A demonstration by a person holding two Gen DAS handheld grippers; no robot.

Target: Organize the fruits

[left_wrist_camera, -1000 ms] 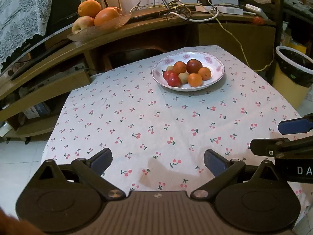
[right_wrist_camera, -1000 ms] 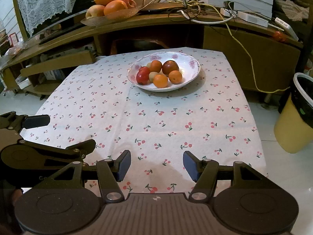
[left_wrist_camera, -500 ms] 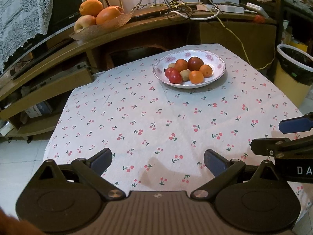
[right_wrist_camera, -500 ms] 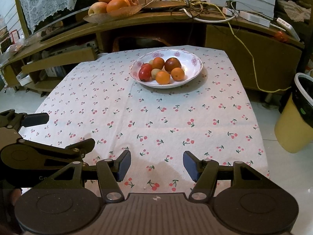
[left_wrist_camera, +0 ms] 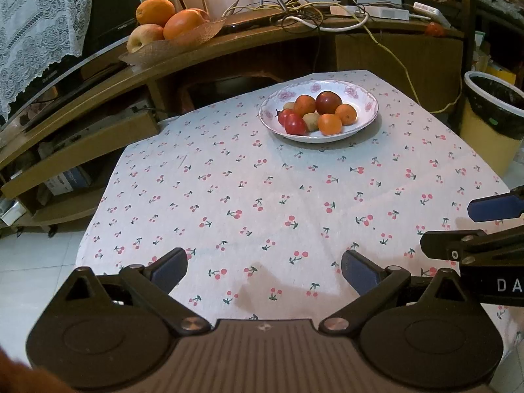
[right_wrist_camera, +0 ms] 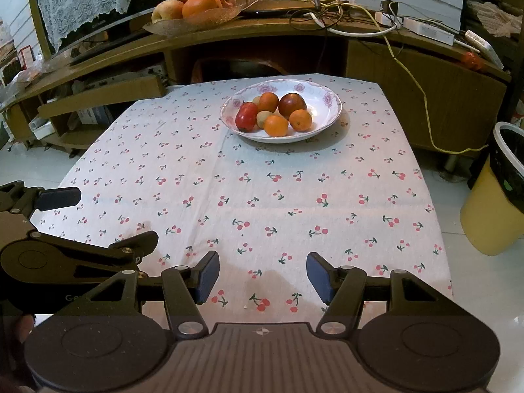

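Nearest, the left gripper (left_wrist_camera: 263,267) and right gripper (right_wrist_camera: 262,273) hang side by side with fingers spread and empty, now pulled further back over the cherry-print cloth on the bench (left_wrist_camera: 262,203). At twelve o'clock, farther off than before, the mixed fruits (right_wrist_camera: 273,113) sit piled in the floral white plate (right_wrist_camera: 324,108). Only "DA" reads, on the right gripper's side.

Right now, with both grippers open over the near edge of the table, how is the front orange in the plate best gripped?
Probably from above, fingers closing across the widest part of the front orange, left and right. It is round and sits at the near rim of the plate; a kiwi crowds its left side, another orange its right.
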